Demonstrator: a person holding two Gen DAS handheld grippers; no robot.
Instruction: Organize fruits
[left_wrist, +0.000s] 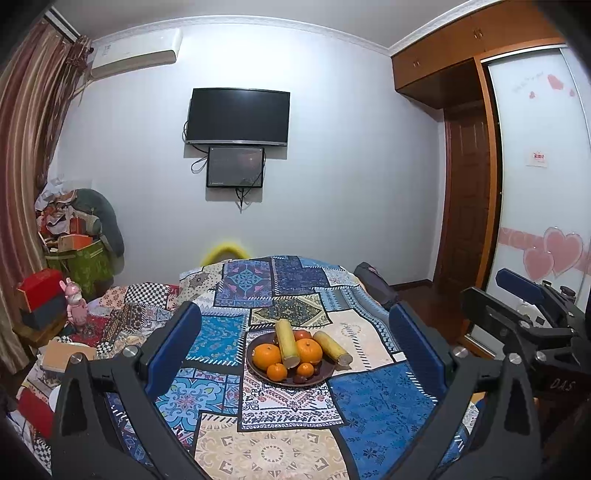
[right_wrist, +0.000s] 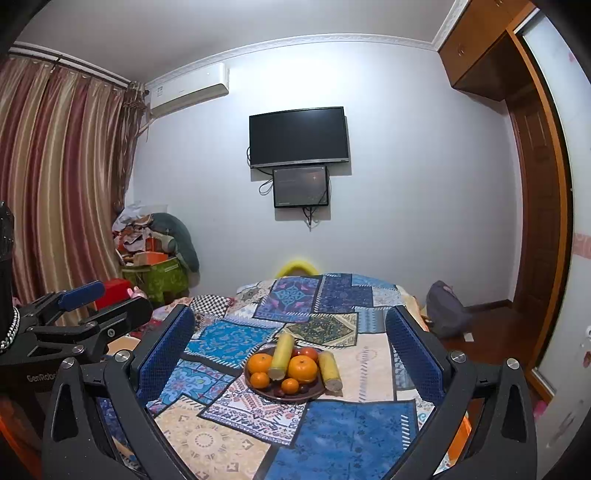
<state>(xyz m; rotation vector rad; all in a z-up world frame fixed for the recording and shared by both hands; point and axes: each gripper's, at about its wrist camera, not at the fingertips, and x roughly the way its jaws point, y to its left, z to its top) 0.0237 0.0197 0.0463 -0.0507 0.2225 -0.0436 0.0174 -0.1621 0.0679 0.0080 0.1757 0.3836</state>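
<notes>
A dark brown plate (left_wrist: 325, 373) (right_wrist: 316, 394) sits mid-table on the patchwork cloth. It holds several oranges (left_wrist: 266, 356) (right_wrist: 302, 368), two yellow corn cobs (left_wrist: 287, 343) (right_wrist: 281, 356), a red fruit (left_wrist: 302, 334) (right_wrist: 308, 352) at the back and small dark fruits (left_wrist: 300, 379). The second cob (left_wrist: 333, 347) (right_wrist: 330, 370) hangs over the plate's right rim. My left gripper (left_wrist: 295, 343) is open and empty, held well short of the plate. My right gripper (right_wrist: 291, 350) is open and empty too, beside it (left_wrist: 517, 295). The left gripper shows at the left of the right wrist view (right_wrist: 92, 306).
The table (left_wrist: 288, 450) (right_wrist: 207, 443) carries a patchwork cloth. A cluttered pile of boxes (left_wrist: 74, 240) (right_wrist: 155, 258) stands at the left by the curtain. A dark backpack (right_wrist: 445, 310) lies on the floor at the right, near the wardrobe (left_wrist: 535, 184).
</notes>
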